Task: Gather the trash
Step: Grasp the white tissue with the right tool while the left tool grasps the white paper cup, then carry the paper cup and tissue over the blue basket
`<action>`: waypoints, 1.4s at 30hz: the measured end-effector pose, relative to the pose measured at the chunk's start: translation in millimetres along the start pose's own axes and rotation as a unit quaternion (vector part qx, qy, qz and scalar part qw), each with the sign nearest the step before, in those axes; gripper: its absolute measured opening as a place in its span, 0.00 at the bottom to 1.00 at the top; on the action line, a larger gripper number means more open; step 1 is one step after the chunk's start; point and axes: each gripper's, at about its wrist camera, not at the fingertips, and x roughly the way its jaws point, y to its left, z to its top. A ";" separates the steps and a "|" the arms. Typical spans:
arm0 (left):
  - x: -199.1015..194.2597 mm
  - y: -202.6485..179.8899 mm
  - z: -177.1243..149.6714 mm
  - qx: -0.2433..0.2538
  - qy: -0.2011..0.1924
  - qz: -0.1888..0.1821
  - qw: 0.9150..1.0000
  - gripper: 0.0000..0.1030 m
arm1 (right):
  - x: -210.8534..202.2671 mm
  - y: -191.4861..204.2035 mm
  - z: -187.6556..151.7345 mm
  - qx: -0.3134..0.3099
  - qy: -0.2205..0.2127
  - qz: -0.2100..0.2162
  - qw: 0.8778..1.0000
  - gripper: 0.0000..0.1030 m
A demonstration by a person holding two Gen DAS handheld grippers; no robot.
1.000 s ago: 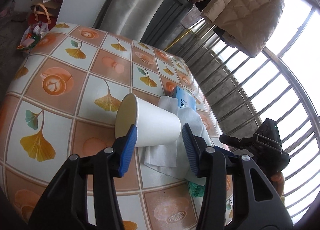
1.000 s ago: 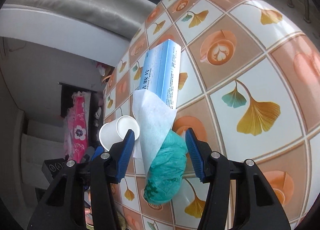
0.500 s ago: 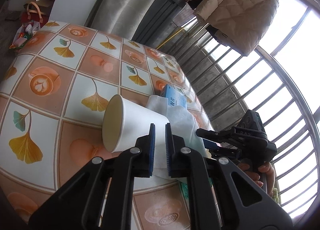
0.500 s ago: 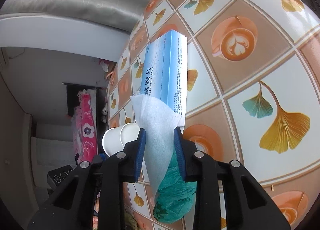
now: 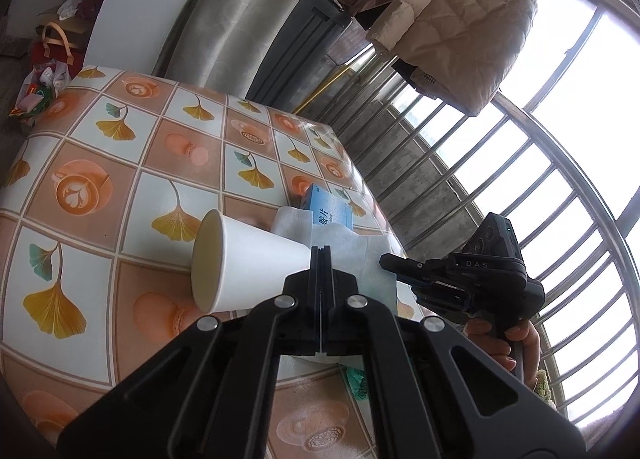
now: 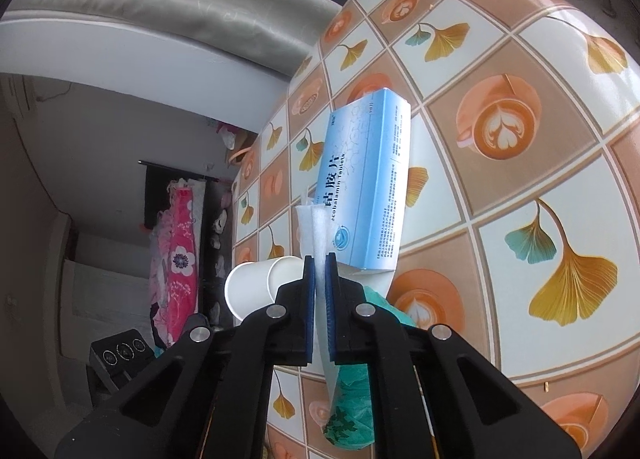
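Left gripper [image 5: 320, 255] together hiding paper cup [image 5: 244, 263] base, right gripper [image 6: 320, 267] clamped on tissue [image 6: 319, 235], green bag [image 6: 352, 411] half-hidden

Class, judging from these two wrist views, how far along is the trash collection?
Done: nothing looks collected yet; no bin is in view. In hand: the left gripper is shut on the paper cup's base, and the right gripper is pinching the white tissue. Left: the blue box and green wrapper lie on the table.
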 end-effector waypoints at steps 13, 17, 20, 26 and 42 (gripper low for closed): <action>-6.1 12.5 -4.8 0.037 -0.010 0.093 0.995 0.34 | -1.7 3.5 -4.2 -0.006 -0.001 0.002 1.000 0.04; 13.2 25.7 -3.9 0.018 0.024 0.091 0.995 0.34 | 0.3 5.7 -5.4 -0.008 0.001 0.005 1.000 0.04; 22.0 30.8 -4.1 0.010 0.037 0.082 0.996 0.28 | 1.8 8.5 -5.7 -0.010 0.003 0.008 1.000 0.04; 20.6 30.0 -3.5 0.002 0.033 0.060 0.998 0.07 | 2.6 17.7 -4.6 -0.017 0.008 0.021 1.000 0.04; -33.0 -27.8 14.8 0.051 -0.038 0.016 0.998 0.01 | -46.5 54.8 -6.9 -0.055 -0.029 0.076 0.995 0.03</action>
